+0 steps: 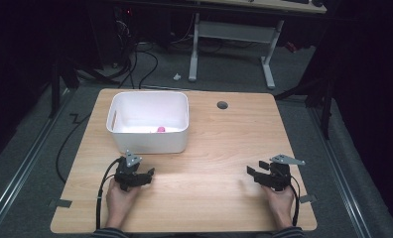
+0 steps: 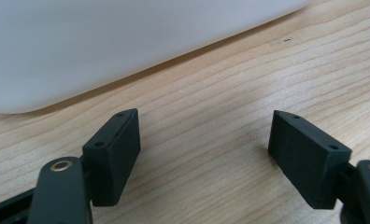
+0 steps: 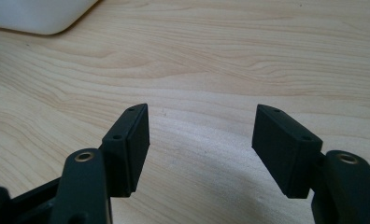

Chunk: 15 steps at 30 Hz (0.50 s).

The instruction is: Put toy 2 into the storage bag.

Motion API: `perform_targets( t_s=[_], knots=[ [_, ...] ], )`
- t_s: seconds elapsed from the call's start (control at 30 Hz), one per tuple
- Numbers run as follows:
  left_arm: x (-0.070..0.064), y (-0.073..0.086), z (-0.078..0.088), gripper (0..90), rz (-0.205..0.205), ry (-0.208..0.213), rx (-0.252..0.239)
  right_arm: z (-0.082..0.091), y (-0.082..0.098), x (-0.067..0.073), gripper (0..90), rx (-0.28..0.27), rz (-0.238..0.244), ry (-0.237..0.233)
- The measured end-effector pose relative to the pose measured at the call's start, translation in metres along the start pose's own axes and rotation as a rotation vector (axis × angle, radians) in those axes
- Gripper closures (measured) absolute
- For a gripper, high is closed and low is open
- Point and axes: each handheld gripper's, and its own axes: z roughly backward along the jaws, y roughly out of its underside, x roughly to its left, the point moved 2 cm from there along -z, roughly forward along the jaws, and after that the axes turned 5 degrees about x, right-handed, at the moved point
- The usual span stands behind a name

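Grippers rest low over the wooden table (image 1: 209,148), one in each of the person's hands, both with nothing between their jaws. The left gripper (image 1: 150,172) sits at the near left of the tabletop, its jaws standing apart in the left gripper view (image 2: 204,154) with bare wood grain between them. Just ahead of it stands the white plastic bin (image 1: 149,121), whose rounded near wall (image 2: 103,42) rises beyond the jaws, close but not touching them. Inside the bin, against its near wall as seen from the high view, lies a small pink object (image 1: 161,129); it is too small to name more closely.

The right gripper (image 1: 254,172) is held at the near right of the table, well apart from the bin, and points leftward across the tabletop toward the left gripper. Its jaws stand parted in the right gripper view (image 3: 202,140), gripping nothing, with only light wood between the pads. A corner of the white bin (image 3: 38,16) shows far ahead and to the left of those jaws. Beyond the right gripper, toward the far edge of the table, sits a round grey cable grommet (image 1: 222,105).
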Motion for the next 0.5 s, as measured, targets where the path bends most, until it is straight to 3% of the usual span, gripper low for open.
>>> perform_targets(
  t_s=[0.2, 0.5],
  knots=[
    [0.0, 0.0, 0.0, 25.4, 0.0, 0.0, 0.0, -0.007, 0.004, 0.001, 36.8, 0.01, -0.005, 0.002],
    [0.0, 0.0, 0.0, 25.4, 0.0, 0.0, 0.0, -0.02, 0.007, 0.007, 36.7, 0.028, 0.025, 0.035]
  ],
)
